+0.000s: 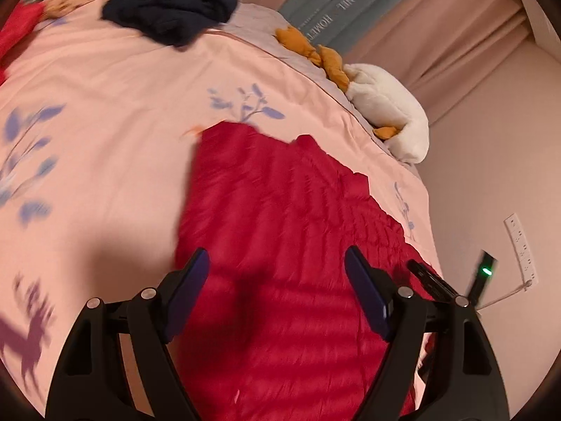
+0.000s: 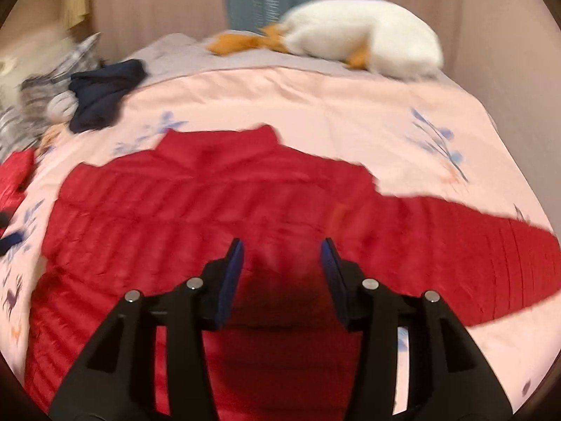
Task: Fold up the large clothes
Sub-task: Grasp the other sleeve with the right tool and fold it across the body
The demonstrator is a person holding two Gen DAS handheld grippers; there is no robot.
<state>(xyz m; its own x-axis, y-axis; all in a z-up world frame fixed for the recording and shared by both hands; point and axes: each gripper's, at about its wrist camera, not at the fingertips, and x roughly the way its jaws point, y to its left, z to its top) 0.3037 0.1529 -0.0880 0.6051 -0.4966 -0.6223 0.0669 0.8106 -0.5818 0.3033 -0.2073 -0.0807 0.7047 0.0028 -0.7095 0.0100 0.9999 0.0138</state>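
A red quilted puffer jacket [image 2: 196,207] lies flat on the pink bedspread [image 2: 315,112], collar toward the far side, one sleeve [image 2: 491,256] stretched out to the right. In the left wrist view the jacket [image 1: 280,217] fills the lower middle. My left gripper [image 1: 277,263] is open and empty above the jacket. My right gripper [image 2: 282,245] is open and empty above the jacket's middle. The other gripper's black tip [image 1: 431,277] shows at the jacket's right edge.
A dark navy garment [image 1: 171,3] lies crumpled at the far side of the bed; it also shows in the right wrist view [image 2: 101,98]. A white plush duck [image 2: 361,38] with orange feet lies at the bed's far edge. More red cloth [image 2: 14,179] is at the left. Curtains hang behind.
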